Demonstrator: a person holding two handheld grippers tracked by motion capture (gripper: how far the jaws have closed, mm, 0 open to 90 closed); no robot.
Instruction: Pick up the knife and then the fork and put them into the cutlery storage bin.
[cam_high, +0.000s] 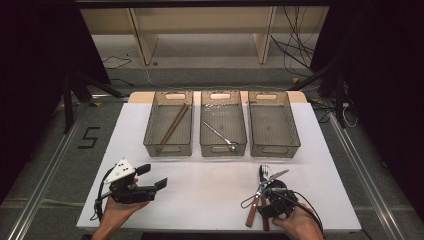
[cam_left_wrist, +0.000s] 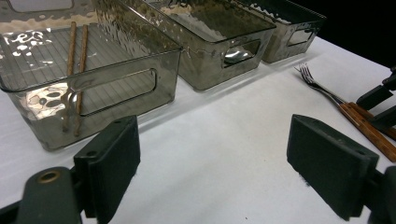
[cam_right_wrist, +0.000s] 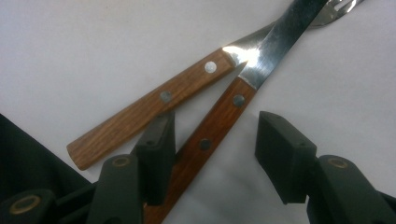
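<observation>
High view: the white table (cam_high: 210, 195) carries three clear bins in a row at its far side. The left bin (cam_high: 168, 123) holds a pair of brown chopsticks (cam_high: 173, 126), the middle bin (cam_high: 223, 123) holds a metal utensil (cam_high: 220, 135), and the right bin (cam_high: 273, 123) stands beside it. Near the front right edge lie two wooden-handled pieces, a fork (cam_high: 257, 192) and a knife (cam_high: 267, 197), with blade and tines crossing. The right gripper (cam_high: 274, 196) sits directly over their handles. The left gripper (cam_high: 152, 184) is held above the front left of the table, well apart from the cutlery, jaws spread with nothing between them.

Left gripper view: the two black fingers (cam_left_wrist: 112, 165) stand wide apart over bare table. The fork (cam_left_wrist: 322, 88) lies off to the right, beyond the fingers, next to part of the right gripper (cam_left_wrist: 380, 105).

Right gripper view: the knife (cam_right_wrist: 219, 121) handle runs up between the two fingers (cam_right_wrist: 156, 156), lying against the left-hand one, with a clear gap to the right-hand one. The fork (cam_right_wrist: 154, 105) handle lies outside the fingers, just beside the left-hand one, and its neck passes under the knife blade. The jaws are partly spread and not yet pinching the knife.
</observation>
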